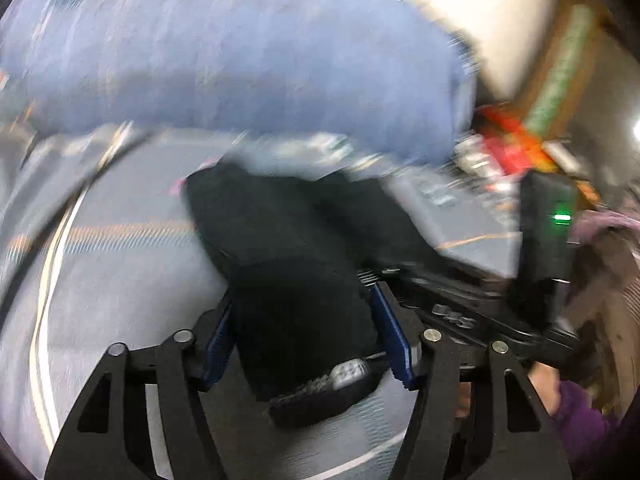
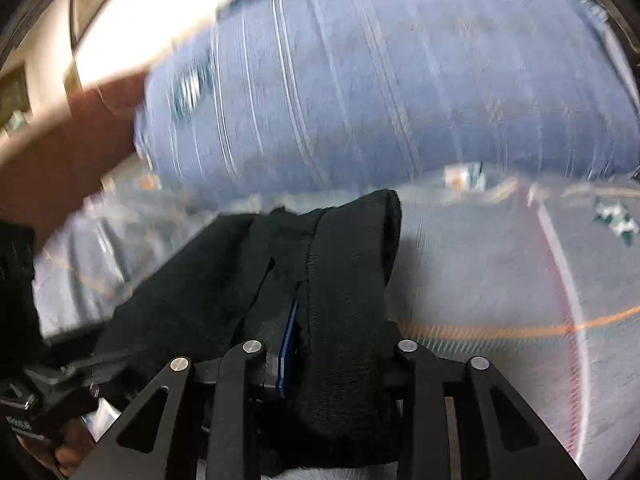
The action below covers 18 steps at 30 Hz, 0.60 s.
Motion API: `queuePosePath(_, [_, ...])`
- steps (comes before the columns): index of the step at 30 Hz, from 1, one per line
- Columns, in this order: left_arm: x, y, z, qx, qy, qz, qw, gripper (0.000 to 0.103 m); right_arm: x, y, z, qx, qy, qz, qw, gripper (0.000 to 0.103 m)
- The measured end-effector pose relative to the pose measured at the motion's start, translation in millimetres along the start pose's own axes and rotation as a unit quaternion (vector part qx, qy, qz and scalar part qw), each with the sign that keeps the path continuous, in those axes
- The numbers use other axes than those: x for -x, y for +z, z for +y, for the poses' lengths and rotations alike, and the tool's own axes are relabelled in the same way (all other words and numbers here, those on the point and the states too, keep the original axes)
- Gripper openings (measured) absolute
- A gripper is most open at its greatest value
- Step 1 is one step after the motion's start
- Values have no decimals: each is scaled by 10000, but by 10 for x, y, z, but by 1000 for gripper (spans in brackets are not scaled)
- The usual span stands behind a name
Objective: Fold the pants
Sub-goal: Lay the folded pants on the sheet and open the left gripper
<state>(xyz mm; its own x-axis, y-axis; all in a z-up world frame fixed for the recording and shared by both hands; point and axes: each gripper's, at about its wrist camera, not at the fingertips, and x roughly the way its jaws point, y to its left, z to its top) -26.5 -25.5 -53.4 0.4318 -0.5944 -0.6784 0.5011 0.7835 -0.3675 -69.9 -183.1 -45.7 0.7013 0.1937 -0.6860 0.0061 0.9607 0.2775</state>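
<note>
So the black pants [image 1: 288,264] are seen bunched up on a pale grey sheet [image 1: 120,280] with thin white and orange lines running across it, most likely a bed, with a big blue pillow [image 1: 240,60] lying behind them. Everything is pretty smeared by motion blur, so fine detail can't be made out.

In the left wrist view, the left gripper [image 1: 306,340] is spread around a folded wad of the pants. The blue pads [image 1: 390,332] are seen at either side of the cloth, right at its edges, but whether they are actually pressing on it can't be told from the blur. A small white label is spotted on the fabric near the bottom. The other tool, with a little green light on it, is seen off to the right, along with a purple sleeve [image 1: 580,412].

In the right wrist view, the right gripper [image 2: 316,356] is mostly buried in black cloth. A thick fold with a stitched seam is draped over and between the fingers, and only a sliver of one blue pad shows. It looks clamped on the pants.
</note>
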Motion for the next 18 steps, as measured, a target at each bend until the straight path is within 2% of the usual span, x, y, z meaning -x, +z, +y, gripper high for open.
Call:
queuePosePath(1, [-91, -21, 76, 199, 92, 219, 9995, 67, -72, -37, -2, 12, -179, 147, 9997, 52])
queuePosePath(3, [-122, -12, 131, 458, 30, 283, 9985, 68, -78, -48, -7, -29, -183, 199, 9996, 54])
queuePosePath(5, [-58, 23, 118, 428, 64, 197, 9989, 69, -7, -12, -2, 24, -173, 121, 9998, 54])
queuePosePath(7, [-5, 49, 62, 270, 312, 28, 9991, 72, 82, 2, 10, 121, -315, -11, 9994, 57])
queuePosePath(10, [137, 56, -59, 14, 800, -342, 9962, 80, 284, 16, 40, 351, -555, -384, 9971, 67])
queuePosePath(12, [244, 45, -144, -199, 1261, -669, 9896, 83, 407, 24, 71, 442, -671, -619, 9948, 73])
queuePosePath(15, [370, -21, -178, -561, 2041, -1063, 9715, 85, 541, 36, 79, 506, -764, -830, 9923, 76])
queuePosePath(17, [432, -96, -204, -714, 2392, -1272, 9600, 86, 553, 28, 113, 571, -874, -805, 9913, 76])
queuePosePath(18, [453, -122, -194, -725, 2452, -1334, 9575, 86, 551, 20, 118, 595, -909, -769, 9911, 76])
